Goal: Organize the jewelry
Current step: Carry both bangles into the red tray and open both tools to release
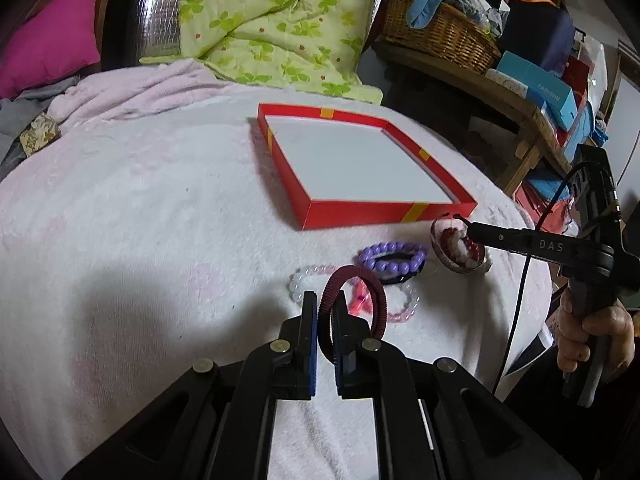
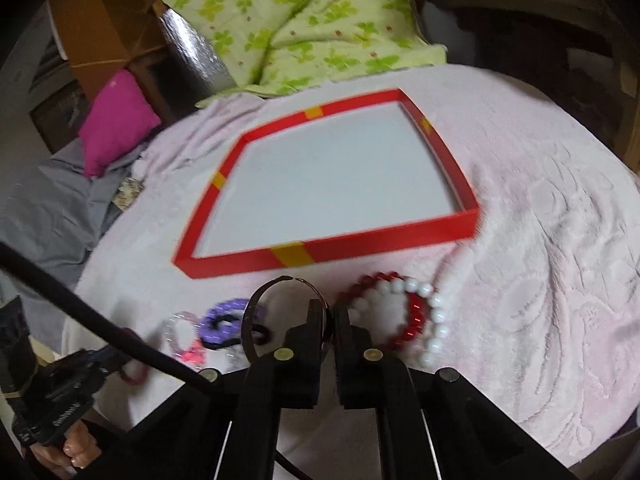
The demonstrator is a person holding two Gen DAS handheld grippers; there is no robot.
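My left gripper is shut on a dark maroon hair band, lifted just above the pink blanket. My right gripper is shut on a thin open metal bangle; the gripper also shows in the left wrist view, where the bangle hangs by the box corner. An open red box with white floor lies beyond both. A purple bead bracelet, a clear pink bead bracelet, and red and white bead bracelets lie in front of the box.
A green flowered quilt and magenta cushion lie behind the blanket. A wooden shelf with a wicker basket and blue boxes stands at the right. A black hair tie lies under the purple bracelet.
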